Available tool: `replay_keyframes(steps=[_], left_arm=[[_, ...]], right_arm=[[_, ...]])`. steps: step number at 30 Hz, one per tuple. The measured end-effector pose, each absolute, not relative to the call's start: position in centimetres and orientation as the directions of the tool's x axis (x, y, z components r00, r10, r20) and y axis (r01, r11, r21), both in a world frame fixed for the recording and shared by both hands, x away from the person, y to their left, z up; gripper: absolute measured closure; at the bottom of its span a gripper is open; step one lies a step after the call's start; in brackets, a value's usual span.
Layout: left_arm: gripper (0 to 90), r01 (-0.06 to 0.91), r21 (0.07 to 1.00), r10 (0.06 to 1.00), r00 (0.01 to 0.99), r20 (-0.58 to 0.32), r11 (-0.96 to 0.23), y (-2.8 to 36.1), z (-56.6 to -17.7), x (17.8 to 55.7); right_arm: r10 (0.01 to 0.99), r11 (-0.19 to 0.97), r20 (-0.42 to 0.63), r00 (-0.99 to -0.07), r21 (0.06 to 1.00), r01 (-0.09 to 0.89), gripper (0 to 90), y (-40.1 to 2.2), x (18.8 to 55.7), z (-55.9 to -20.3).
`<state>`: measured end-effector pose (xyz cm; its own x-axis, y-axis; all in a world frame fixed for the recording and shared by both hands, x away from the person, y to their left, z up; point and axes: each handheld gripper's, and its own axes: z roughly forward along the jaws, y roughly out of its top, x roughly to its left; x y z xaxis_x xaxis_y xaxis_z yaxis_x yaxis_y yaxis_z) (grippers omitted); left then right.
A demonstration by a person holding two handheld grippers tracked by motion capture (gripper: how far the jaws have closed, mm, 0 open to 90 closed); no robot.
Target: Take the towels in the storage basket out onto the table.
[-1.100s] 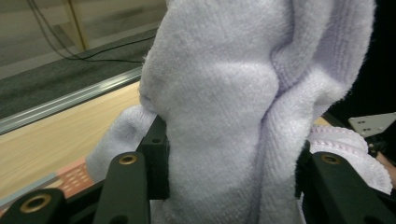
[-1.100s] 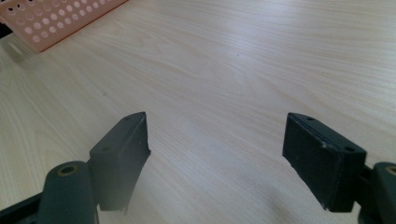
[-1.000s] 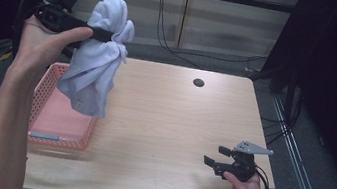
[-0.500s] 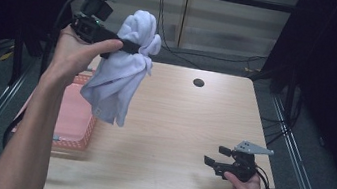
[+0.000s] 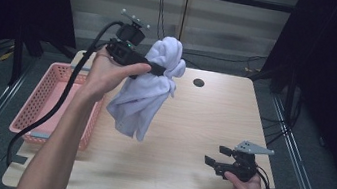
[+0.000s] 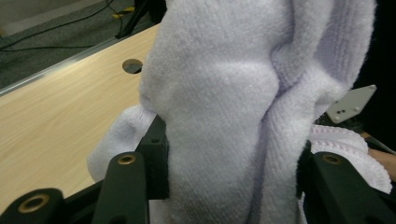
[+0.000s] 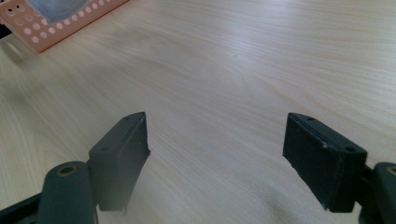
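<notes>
A pale lavender towel (image 5: 149, 89) hangs bunched in the air over the table's left half, its lower end just above the wood. My left gripper (image 5: 169, 71) is shut on the towel's upper part, and in the left gripper view the thick cloth (image 6: 224, 107) is squeezed between both black jaws. My right gripper (image 5: 213, 162) rests low at the table's near right corner, jaws open. In the right gripper view its jaws stand wide apart with only bare wood between them (image 7: 217, 140).
A pink perforated basket (image 5: 41, 101) sits at the table's left edge, and its corner (image 7: 56, 23) appears far off in the right gripper view. The wooden table (image 5: 202, 125) has a round cable hole (image 5: 198, 83) near the back. Black frame rails run along both sides.
My left hand has carried the towel rightward and down, from above the basket to over the table's left half. The right gripper has stayed in place.
</notes>
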<state>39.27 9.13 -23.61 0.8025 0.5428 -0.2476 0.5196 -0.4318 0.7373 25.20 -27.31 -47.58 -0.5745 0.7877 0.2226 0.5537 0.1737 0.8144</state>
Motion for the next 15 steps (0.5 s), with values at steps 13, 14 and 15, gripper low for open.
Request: replay_keyframes(steps=[13,14,15], left_arm=[[49.6,0.542,0.724,0.516,0.803,-0.297,-0.426,5.2,-31.5,39.1],[49.4,0.542,0.724,0.516,0.803,-0.297,-0.426,5.2,-31.5,39.1],[49.3,0.545,0.715,0.508,0.806,-0.303,-0.437,4.7,-33.0,39.0]], right_arm=[[0.792,0.17,0.219,-0.57,0.817,0.551,22.0,-27.3,25.2,-47.6],[0.792,0.169,0.218,-0.571,0.819,0.548,21.9,-27.4,25.2,-47.6],[0.792,0.17,0.217,-0.57,0.819,0.548,22.0,-27.4,25.2,-47.6]])
